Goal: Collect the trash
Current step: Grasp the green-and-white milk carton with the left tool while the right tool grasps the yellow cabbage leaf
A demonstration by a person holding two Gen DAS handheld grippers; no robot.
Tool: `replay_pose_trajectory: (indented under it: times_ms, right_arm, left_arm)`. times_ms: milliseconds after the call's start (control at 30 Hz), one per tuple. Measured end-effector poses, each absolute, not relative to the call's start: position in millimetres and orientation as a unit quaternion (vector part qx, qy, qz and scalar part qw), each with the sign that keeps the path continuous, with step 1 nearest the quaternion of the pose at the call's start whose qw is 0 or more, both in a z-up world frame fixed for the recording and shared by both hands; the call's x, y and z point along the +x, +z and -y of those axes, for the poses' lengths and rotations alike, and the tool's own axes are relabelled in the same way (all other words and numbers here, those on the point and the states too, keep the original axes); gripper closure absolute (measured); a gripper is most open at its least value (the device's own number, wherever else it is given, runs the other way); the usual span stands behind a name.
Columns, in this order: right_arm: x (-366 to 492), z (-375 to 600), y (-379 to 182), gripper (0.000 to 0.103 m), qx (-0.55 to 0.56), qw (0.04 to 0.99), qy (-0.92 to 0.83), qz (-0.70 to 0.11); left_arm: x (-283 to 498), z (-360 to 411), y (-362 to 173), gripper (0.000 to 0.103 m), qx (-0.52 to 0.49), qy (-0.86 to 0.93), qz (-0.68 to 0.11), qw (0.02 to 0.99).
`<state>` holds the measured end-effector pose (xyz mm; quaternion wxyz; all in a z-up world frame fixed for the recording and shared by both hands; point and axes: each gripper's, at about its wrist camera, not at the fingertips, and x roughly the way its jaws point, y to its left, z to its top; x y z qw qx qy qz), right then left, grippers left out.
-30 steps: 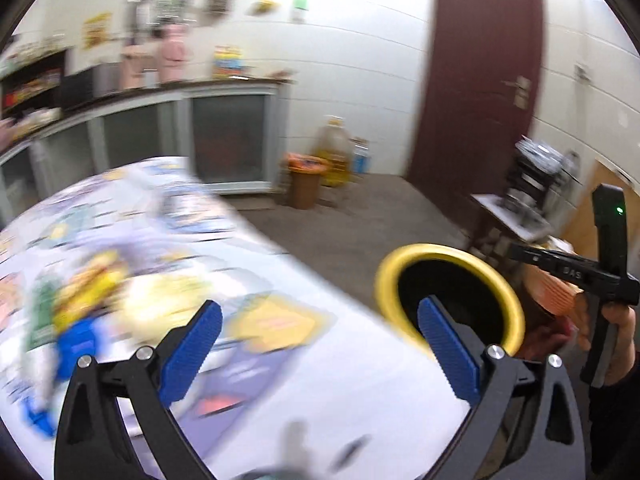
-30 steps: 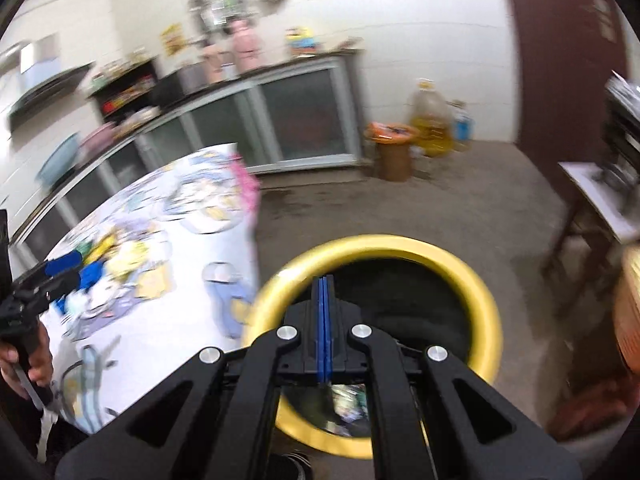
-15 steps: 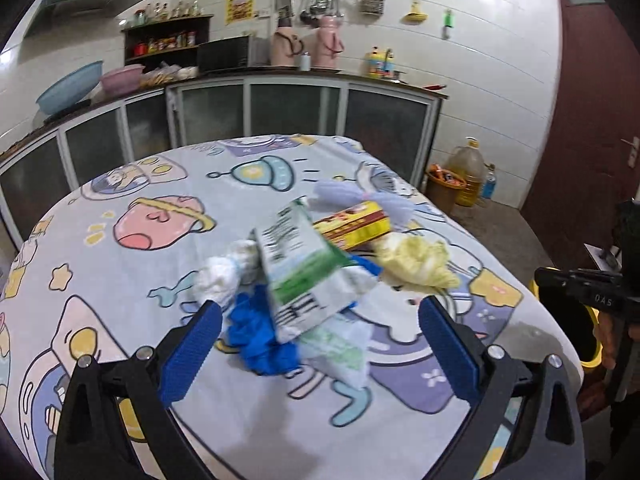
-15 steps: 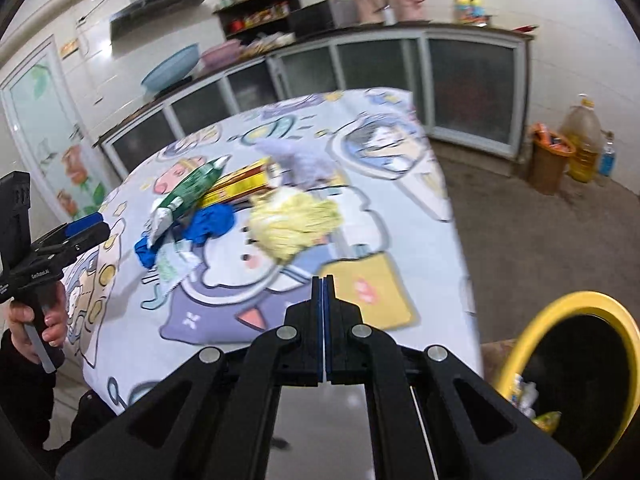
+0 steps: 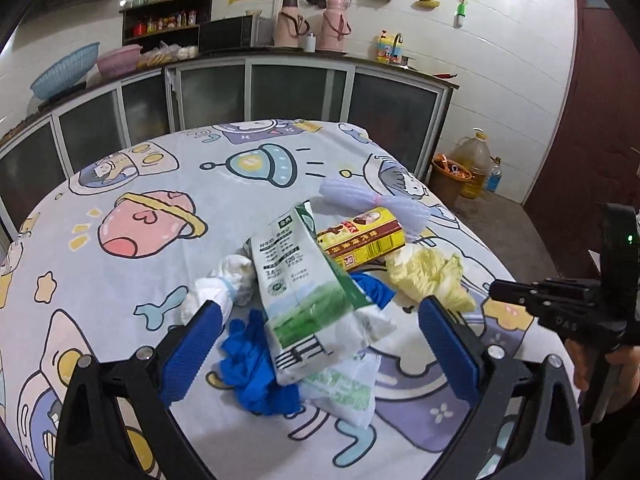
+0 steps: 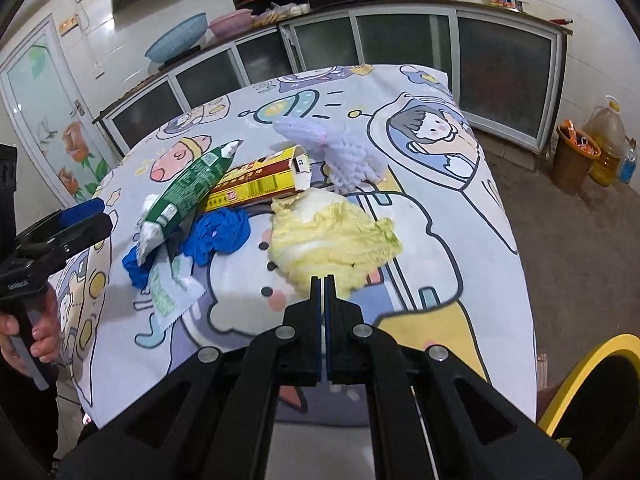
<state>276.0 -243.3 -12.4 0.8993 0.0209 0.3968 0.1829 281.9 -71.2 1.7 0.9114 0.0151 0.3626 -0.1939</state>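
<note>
A trash pile lies on the cartoon tablecloth [image 5: 168,208]: a green-and-white milk carton [image 5: 308,296], blue gloves [image 5: 256,368], a yellow box [image 5: 360,240], cabbage leaves [image 5: 432,276], a white wad [image 5: 224,284], purple foam netting [image 5: 368,196] and a thin wrapper [image 5: 344,384]. My left gripper [image 5: 320,344] is open, its blue pads on either side of the carton and gloves. My right gripper [image 6: 322,280] is shut and empty, just short of the cabbage [image 6: 332,236]. The yellow-rimmed bin [image 6: 592,384] sits at lower right in the right wrist view.
Kitchen cabinets [image 5: 300,88] run behind the table. A small brown basket [image 6: 572,160] and an oil jug [image 6: 608,140] stand on the floor by the wall. A dark red door [image 5: 592,100] is at the right.
Both grippers swung from the yellow bin back to the table. The left gripper moved closer to the pile, still open. The right gripper stayed shut and neared the cabbage.
</note>
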Motion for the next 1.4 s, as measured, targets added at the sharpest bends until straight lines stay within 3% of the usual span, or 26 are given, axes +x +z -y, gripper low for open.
replay_pose_trajectory:
  times_ms: [200, 267, 300, 500, 733, 1100, 1133, 1200, 1267, 1333, 1400]
  right_arm:
    - [280.0, 243.6, -7.7, 0.097, 0.021, 0.898, 0.19, -0.396]
    - [275.2, 246.1, -3.6, 0.068, 0.027, 0.901, 0.196, -0.386]
    - [269.0, 249.9, 1.5, 0.038, 0.037, 0.907, 0.206, -0.364]
    - [264.1, 245.4, 10.7, 0.038, 0.009, 0.908, 0.224, -0.354]
    - [280.5, 230.5, -9.2, 0.023, -0.036, 0.903, 0.211, -0.373]
    - [315.4, 217.9, -33.3, 0.022, -0.058, 0.886, 0.198, -0.415]
    - [317.1, 216.4, -36.1, 0.022, -0.06, 0.884, 0.196, -0.42]
    - [320.9, 214.7, -41.3, 0.023, -0.06, 0.879, 0.195, -0.43]
    - [325.0, 213.8, -46.5, 0.037, -0.055, 0.872, 0.196, -0.445]
    - [326.5, 215.0, -47.0, 0.073, -0.028, 0.865, 0.213, -0.454]
    - [322.2, 211.7, -42.5, 0.087, -0.03, 0.865, 0.223, -0.449]
  left_arm:
    - [283.6, 71.2, 9.4, 0.008, 0.015, -0.194, -0.358, 0.913]
    - [283.4, 67.7, 11.0, 0.008, 0.01, -0.194, -0.358, 0.913]
    - [283.4, 66.0, 11.5, 0.008, 0.007, -0.194, -0.358, 0.913]
    - [287.9, 63.0, 9.9, 0.008, 0.013, -0.193, -0.364, 0.911]
    - [308.8, 74.5, -4.3, 0.008, 0.01, -0.194, -0.389, 0.9]
    - [350.7, 89.6, -35.1, 0.01, 0.01, -0.175, -0.446, 0.878]
    - [354.9, 90.5, -39.1, 0.012, 0.008, -0.175, -0.453, 0.874]
    - [359.8, 89.5, -45.0, 0.031, -0.001, -0.174, -0.465, 0.868]
    - [362.9, 87.2, -49.1, 0.033, -0.018, -0.176, -0.474, 0.863]
    - [363.1, 84.6, -48.7, 0.036, -0.023, -0.171, -0.468, 0.867]
    - [359.4, 78.9, -42.9, 0.039, -0.038, -0.177, -0.459, 0.87]
